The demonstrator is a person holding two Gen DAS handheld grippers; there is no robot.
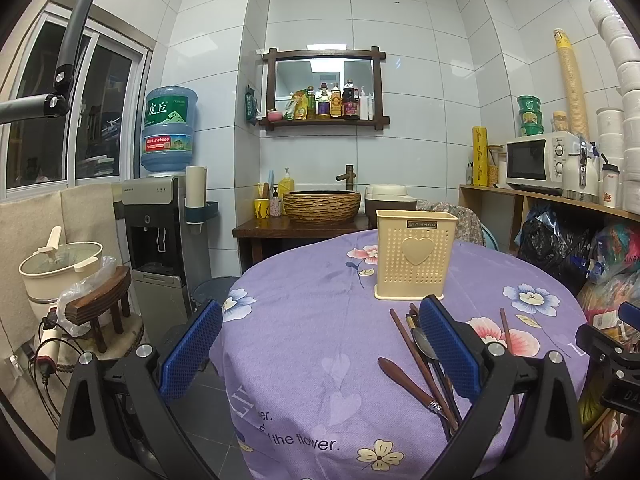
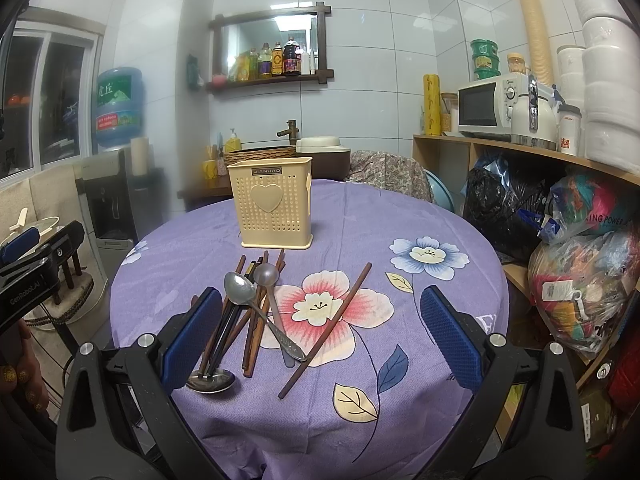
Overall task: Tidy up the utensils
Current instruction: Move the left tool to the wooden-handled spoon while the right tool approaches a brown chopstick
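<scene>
2 grippers: both held low at the near edge of the round table, fingers spread wide, nothing between them.
Left gripper (image 1: 320, 344): blue pads apart; its right finger (image 1: 448, 344) sits in front of the left side of the utensil pile, and whether it touches cannot be told.
Right gripper (image 2: 320, 334): blue pads apart over the pile and the loose chopstick; its left finger (image 2: 192, 336) is just beside the pile's left edge.
Utensil pile (image 2: 248, 312): dark brown chopsticks crossed in a loose heap on the purple floral tablecloth (image 2: 420, 216), with 3 metal spoons among them.
Spoons: 1 (image 2: 239, 288) with bowl up on top of the sticks, 1 smaller round one (image 2: 265, 274) beside it, 1 (image 2: 210, 381) at the near end by the table edge.
Loose chopstick (image 2: 326, 330): lies alone, slanted across the pink flower, right of the heap.
Wooden-handled utensil (image 1: 408, 382): left of the heap in the left wrist view.
Utensil holder (image 2: 271, 204): cream, perforated, heart on the front, upright beyond the pile near the table's middle.
Beyond: basin (image 1: 322, 206) on a wooden counter, microwave (image 1: 538, 162) on the right shelf.
</scene>
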